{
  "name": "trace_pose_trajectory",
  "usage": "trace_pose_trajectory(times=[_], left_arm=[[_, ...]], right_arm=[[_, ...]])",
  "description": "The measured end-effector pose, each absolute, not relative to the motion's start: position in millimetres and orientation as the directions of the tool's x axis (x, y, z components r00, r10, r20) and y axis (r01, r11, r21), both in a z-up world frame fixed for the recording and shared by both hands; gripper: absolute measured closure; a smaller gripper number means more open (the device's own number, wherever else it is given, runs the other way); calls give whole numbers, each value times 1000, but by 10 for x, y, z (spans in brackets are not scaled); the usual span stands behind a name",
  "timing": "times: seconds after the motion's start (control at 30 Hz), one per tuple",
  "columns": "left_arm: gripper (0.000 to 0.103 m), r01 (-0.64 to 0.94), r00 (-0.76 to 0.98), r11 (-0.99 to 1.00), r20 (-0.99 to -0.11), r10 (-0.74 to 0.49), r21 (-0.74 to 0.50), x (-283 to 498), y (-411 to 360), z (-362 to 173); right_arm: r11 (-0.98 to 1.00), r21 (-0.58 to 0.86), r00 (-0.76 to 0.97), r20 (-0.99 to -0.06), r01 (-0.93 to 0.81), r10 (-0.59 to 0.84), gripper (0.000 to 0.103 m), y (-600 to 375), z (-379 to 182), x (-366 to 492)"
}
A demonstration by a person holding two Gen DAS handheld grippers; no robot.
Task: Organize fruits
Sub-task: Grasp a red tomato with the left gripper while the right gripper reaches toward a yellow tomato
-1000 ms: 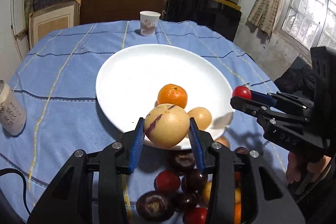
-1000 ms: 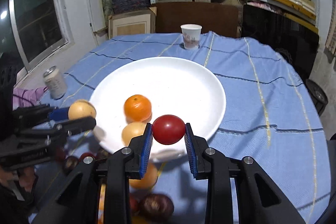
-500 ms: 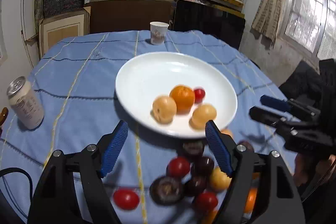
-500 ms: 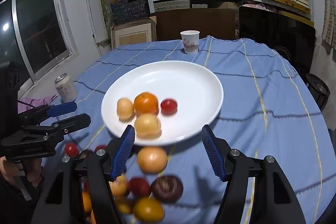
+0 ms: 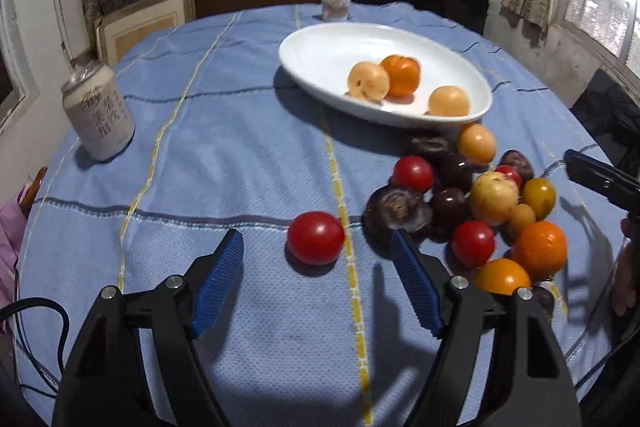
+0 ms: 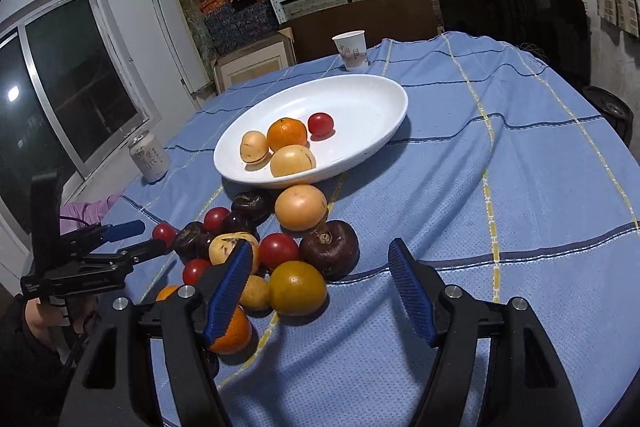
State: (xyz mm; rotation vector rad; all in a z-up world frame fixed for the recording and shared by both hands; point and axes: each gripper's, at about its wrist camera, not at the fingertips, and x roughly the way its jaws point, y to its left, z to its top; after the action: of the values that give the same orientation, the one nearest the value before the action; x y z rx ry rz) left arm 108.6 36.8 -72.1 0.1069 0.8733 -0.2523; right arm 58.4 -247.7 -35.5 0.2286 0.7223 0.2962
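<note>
We noted the white oval plate (image 6: 372, 95) on the blue checked tablecloth (image 6: 520, 187), toward the far middle of the table. It held four fruits, grouped at its near-left end: an orange (image 6: 287, 134), a small red tomato (image 6: 320, 123) to the right of it, a pale yellow-tan fruit (image 6: 254, 146) to the left, and a larger yellow fruit (image 6: 292, 160) nearest the rim. In the left wrist view the tomato on the plate was hidden behind the orange (image 5: 400, 75).

We observed the loose fruit pile (image 6: 280, 251) on the cloth just near of the plate: red tomatoes, dark purple fruits, yellow ones and oranges, many touching each other. A large pale orange fruit (image 6: 301, 207) lay just beside the plate rim. One red tomato (image 5: 315, 237) sat apart, left of the pile.

We recorded the left gripper (image 5: 318, 259) with jaws spread wide and nothing between them, low over the cloth, the lone tomato lying just ahead of its gap. The right gripper (image 6: 320, 269) was likewise spread and empty, its left finger (image 6: 230, 287) overlapping the near fruits of the pile.

A drinks can (image 5: 98, 111) stood at the left of the table; a paper cup (image 6: 351, 49) stood at the far edge beyond the plate.
</note>
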Motion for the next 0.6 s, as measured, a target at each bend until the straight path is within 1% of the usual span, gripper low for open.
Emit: trace_pose_trajectory(times=[0.03, 0.07, 0.13, 0.17, 0.23, 0.27, 0.3, 0.37, 0.47, 0.53, 0.6], left_arm=[[29, 240, 598, 971, -785, -163, -20, 1128, 409, -755], [34, 226, 583, 974, -796, -161, -31, 1160, 436, -779], [48, 207, 553, 976, -815, -172, -66, 1222, 491, -828], [53, 204, 560, 977, -810, -171, -66, 1229, 496, -815], [60, 203, 565, 978, -811, -152, -42, 1263, 467, -822], [68, 215, 571, 976, -807, -155, -36, 1271, 440, -822], [71, 225, 572, 974, -805, -159, -32, 1274, 412, -822], [73, 253, 584, 967, -791, -181, -35, 1248, 371, -797], [73, 282, 633, 958, -738, -232, -59, 1158, 381, -696], [73, 280, 659, 957, -710, -247, -74, 1116, 406, -642], [73, 274, 666, 957, -700, -257, -91, 1109, 440, -622]], right_arm=[[933, 308, 714, -609, -189, 346, 32, -2481, -347, 581], [932, 309, 715, -607, -189, 346, 32, -2483, -339, 583], [932, 310, 713, -610, -188, 347, 32, -2490, -345, 590], [932, 311, 709, -614, -186, 347, 32, -2486, -353, 600], [931, 313, 706, -616, -186, 348, 32, -2495, -355, 599], [932, 311, 706, -617, -187, 348, 32, -2493, -355, 598], [932, 308, 707, -616, -190, 348, 32, -2486, -352, 595], [931, 305, 706, -614, -200, 353, 32, -2472, -346, 586], [927, 283, 690, -619, -247, 374, 32, -2378, -339, 564], [921, 258, 674, -628, -292, 389, 32, -2283, -334, 546], [916, 224, 655, -645, -333, 395, 32, -2171, -337, 523]])
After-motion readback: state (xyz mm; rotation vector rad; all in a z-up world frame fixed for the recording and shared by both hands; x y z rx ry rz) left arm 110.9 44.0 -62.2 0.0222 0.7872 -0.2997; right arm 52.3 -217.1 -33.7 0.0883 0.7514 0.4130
